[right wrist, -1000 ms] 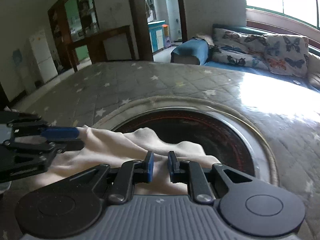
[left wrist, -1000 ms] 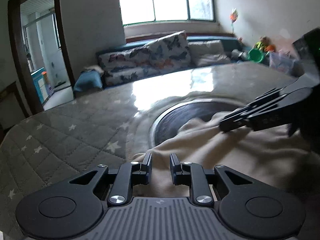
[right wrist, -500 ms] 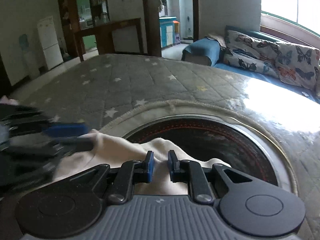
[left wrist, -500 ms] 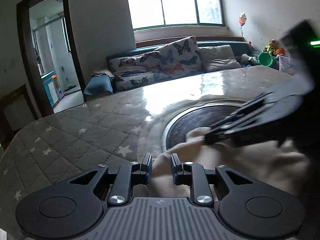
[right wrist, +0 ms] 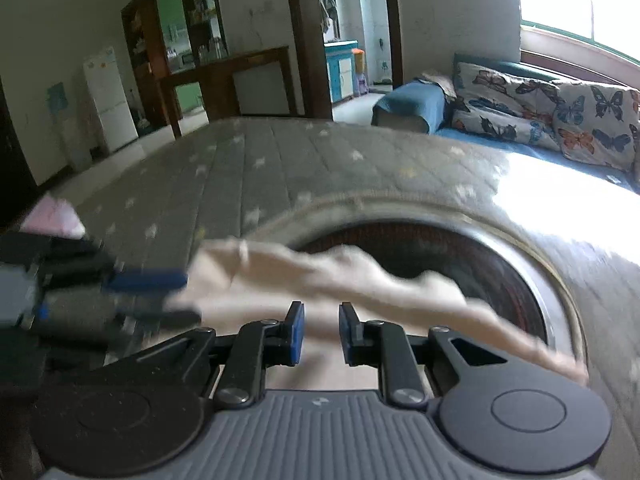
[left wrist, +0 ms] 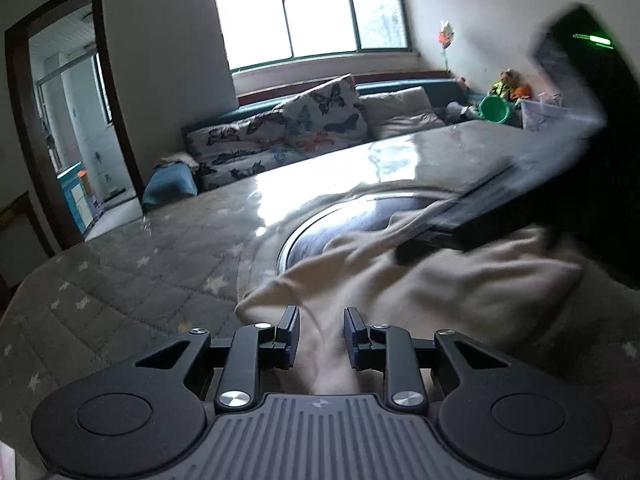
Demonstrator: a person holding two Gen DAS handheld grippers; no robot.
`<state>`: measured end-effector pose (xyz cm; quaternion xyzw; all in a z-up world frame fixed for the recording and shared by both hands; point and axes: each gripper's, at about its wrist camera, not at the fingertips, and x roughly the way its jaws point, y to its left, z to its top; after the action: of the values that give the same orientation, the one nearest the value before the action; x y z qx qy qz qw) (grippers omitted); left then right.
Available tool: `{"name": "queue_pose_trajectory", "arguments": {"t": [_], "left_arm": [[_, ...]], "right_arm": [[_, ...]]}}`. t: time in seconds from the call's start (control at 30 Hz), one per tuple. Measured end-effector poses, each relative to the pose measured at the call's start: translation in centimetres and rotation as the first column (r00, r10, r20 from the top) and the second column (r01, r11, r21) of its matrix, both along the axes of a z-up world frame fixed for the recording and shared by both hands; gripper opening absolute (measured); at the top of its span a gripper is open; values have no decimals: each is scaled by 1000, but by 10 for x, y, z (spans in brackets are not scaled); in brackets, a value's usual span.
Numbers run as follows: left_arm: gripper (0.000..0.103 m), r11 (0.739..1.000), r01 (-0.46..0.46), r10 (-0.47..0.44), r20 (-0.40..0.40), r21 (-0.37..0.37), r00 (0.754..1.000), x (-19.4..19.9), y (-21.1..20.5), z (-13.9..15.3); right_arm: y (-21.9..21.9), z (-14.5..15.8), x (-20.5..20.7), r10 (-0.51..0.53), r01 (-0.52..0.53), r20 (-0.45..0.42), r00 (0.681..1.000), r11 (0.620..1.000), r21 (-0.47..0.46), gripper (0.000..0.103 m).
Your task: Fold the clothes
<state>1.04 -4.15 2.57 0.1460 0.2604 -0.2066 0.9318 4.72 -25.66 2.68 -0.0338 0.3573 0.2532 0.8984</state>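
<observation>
Grips a fold of the cream garment [left wrist: 440, 292] in the left tool [left wrist: 322, 328], jaws narrowly parted and the gap packed with cloth. Clamps the same garment in the right tool [right wrist: 321, 320], jaws likewise close around a bunched edge; blurred in the left view, so the exact pinch cannot be made out there. Lies rumpled along the near edge of the tabletop [left wrist: 140, 280], part raised between the two tools. Runs with its long axis left to right, roughly parallel to that near edge, one end at the left tool and the other trailing toward the near right corner. Overlaps the near rim of a dark round inset [left wrist: 360, 224] sunk in the middle of the tabletop. Covered in grey quilted fabric dotted with pale stars, glossy under window glare toward the far edge. Beyond the far edge: a blue sofa with butterfly-print cushions [left wrist: 304, 128] under a bright window [left wrist: 312, 12], a green basin [left wrist: 495, 109] to the right, an open doorway [left wrist: 72, 120] to the left. In the right view, past the far left corner: a white fridge [right wrist: 110, 100] and a dark wooden cabinet [right wrist: 240, 80].
</observation>
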Motion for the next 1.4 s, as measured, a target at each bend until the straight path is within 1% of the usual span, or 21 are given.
{"name": "queue_pose_trajectory", "arguments": {"t": [0.1, 0.17, 0.23, 0.33, 0.43, 0.5, 0.63, 0.73, 0.8, 0.87, 1.03, 1.13, 1.23, 1.3, 1.33, 1.4], "left_arm": [[28, 1000, -12, 12, -14, 5, 1000, 3, 5, -5], [29, 1000, -7, 7, -15, 4, 1000, 2, 8, -7], [29, 1000, -4, 4, -14, 9, 1000, 0, 9, -8], [28, 1000, -9, 9, -5, 8, 1000, -2, 7, -5], [28, 1000, -8, 8, 23, -2, 1000, -9, 2, 1], [28, 1000, 3, -3, 42, 1, 999, -14, -2, 5], [28, 999, 44, -44, 53, -3, 998, -24, -9, 10], [28, 995, 95, -94, 56, -9, 994, -32, -18, 11], [28, 992, 129, -129, 54, -12, 990, -35, -27, 8], [28, 987, 159, -159, 38, -14, 987, -36, -37, 3], [28, 975, 221, -221, 9, 13, 975, -42, -50, -12], [29, 970, 241, -241, 9, 24, 970, -45, -51, -14], [29, 965, 261, -262, 6, 35, 965, -48, -52, -13], [29, 963, 266, -267, 9, 42, 964, -49, -54, -12], [29, 963, 267, -267, 8, 37, 964, -48, -55, -13], [29, 963, 268, -268, 5, 29, 963, -45, -57, -13]], "right_arm": [[-12, -4, -21, -8, 8, 15, 1000, 999, -33, 18], [-21, -5, -36, -8, 11, 48, 999, 998, -66, 19], [-29, -4, -50, -10, 18, 72, 997, 995, -103, 22], [-37, -1, -60, -26, 35, 77, 997, 991, -129, 22], [-37, 3, -66, -29, 38, 87, 996, 994, -101, 22], [-33, 1, -70, -11, 19, 80, 997, 996, -88, 22], [-27, -3, -86, 28, -21, 70, 997, 994, -110, 22], [-35, 4, -93, 9, -2, 83, 997, 997, -80, 22], [-42, 10, -96, -30, 35, 100, 995, 998, -51, 22], [-49, 11, -97, -67, 72, 105, 992, 996, -44, 22], [-73, -2, -98, -164, 167, 35, 986, 983, -81, 22], [-78, 3, -100, -164, 166, 38, 986, 984, -65, 22], [-76, 16, -95, -157, 160, 77, 985, 987, -28, 22], [-73, 18, -87, -151, 153, 97, 984, 988, -16, 23], [-72, 16, -82, -152, 155, 100, 983, 988, -18, 23], [-75, 8, -73, -170, 171, 69, 983, 985, -19, 23]]}}
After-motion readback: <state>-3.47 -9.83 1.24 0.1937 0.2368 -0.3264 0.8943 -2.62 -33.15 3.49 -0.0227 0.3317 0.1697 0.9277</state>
